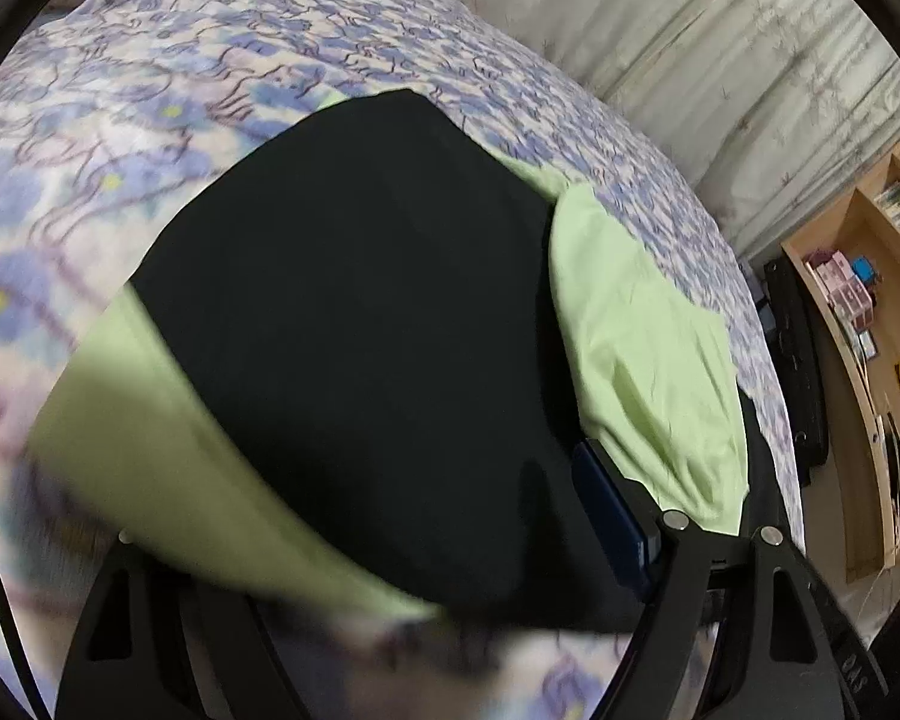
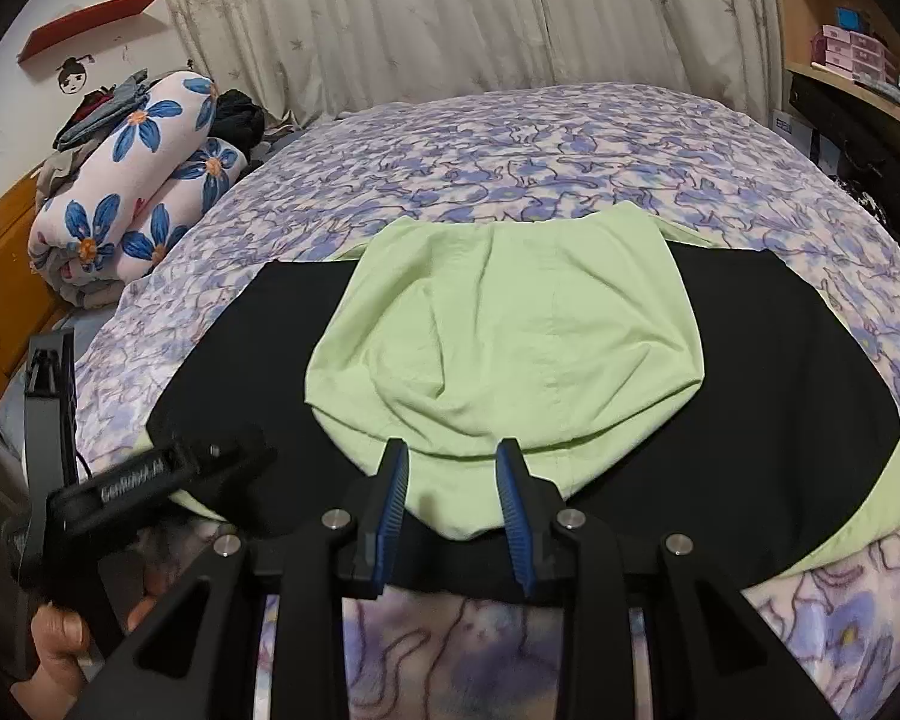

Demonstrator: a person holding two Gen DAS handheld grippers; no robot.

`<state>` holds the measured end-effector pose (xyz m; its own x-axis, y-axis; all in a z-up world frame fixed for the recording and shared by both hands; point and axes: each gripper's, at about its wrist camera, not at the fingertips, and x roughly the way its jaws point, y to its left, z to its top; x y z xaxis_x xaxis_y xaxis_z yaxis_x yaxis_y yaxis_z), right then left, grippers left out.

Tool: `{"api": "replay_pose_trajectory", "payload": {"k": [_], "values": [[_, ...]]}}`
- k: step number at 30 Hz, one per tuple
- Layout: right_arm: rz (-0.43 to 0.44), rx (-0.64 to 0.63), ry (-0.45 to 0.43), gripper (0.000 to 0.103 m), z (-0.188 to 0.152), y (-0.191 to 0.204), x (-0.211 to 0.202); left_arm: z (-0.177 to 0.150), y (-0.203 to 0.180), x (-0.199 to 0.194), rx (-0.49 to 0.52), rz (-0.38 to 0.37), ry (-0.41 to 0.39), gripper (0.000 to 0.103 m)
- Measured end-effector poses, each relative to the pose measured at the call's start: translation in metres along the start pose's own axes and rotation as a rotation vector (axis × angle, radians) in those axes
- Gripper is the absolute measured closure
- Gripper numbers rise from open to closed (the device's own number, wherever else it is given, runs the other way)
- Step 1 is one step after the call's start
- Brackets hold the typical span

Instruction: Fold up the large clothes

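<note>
While the green and black garment [image 2: 510, 336] is lying spread on the floral bedspread [image 2: 510, 144], you are holding both grippers over its near edge. Your right gripper [image 2: 453, 456] is hanging with its blue-padded fingers [image 2: 395, 492] partly apart, their tips over the folded pale green panel; I cannot tell whether they are touching the cloth, and nothing is pinched between them. Your left gripper [image 2: 150, 474] is sitting just to the left, over the black part of the garment, with your hand [image 2: 60, 636] wrapping its handle. From its own camera, only one blue pad [image 1: 609, 516] is showing clearly, beside the green fabric; its fingers are standing wide and gripping nothing. A rolled flowered quilt [image 2: 138, 180] is lying at the far left of the bed.
</note>
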<state>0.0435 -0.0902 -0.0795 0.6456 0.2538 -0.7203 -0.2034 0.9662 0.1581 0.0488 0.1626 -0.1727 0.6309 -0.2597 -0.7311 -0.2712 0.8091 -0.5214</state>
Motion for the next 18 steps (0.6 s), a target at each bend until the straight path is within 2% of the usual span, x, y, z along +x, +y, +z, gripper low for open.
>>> {"api": "replay_pose_trajectory", "payload": {"k": [3,4,6,7,8,10,12,13,14,17,18], "values": [[-0.018,-0.008,-0.008,0.073,0.005,-0.002,0.007,0.011,0.001,0.009,-0.03,-0.024,-0.019,0.023],[-0.024,-0.011,-0.011,0.073,0.007,-0.002,0.009,0.015,0.001,0.011,-0.038,-0.028,-0.025,0.028],[-0.04,-0.023,-0.03,0.073,0.014,-0.001,0.014,0.023,0.0,0.013,-0.042,-0.021,-0.05,0.054],[-0.045,-0.026,-0.039,0.073,0.017,-0.001,0.016,0.025,0.001,0.012,-0.037,-0.008,-0.061,0.08],[-0.051,-0.028,-0.048,0.073,0.021,-0.002,0.019,0.028,-0.001,0.012,-0.023,0.013,-0.075,0.089],[-0.057,-0.028,-0.05,0.073,0.031,-0.003,0.027,0.032,-0.004,0.011,-0.01,0.01,-0.088,0.092],[-0.062,-0.043,-0.068,0.074,0.039,-0.004,0.036,0.031,-0.015,0.008,0.033,0.04,-0.111,0.094],[-0.073,-0.058,-0.072,0.076,0.041,-0.004,0.041,0.032,-0.018,0.006,0.053,0.052,-0.121,0.094],[-0.084,-0.074,-0.067,0.083,0.042,-0.003,0.047,0.031,-0.025,0.003,0.083,0.071,-0.136,0.095],[-0.092,-0.086,0.022,0.09,0.036,-0.005,0.073,0.032,-0.04,-0.006,0.135,0.09,-0.164,0.095],[-0.072,-0.079,0.081,0.091,0.029,-0.008,0.087,0.034,-0.046,-0.009,0.149,0.092,-0.17,0.096]]}}
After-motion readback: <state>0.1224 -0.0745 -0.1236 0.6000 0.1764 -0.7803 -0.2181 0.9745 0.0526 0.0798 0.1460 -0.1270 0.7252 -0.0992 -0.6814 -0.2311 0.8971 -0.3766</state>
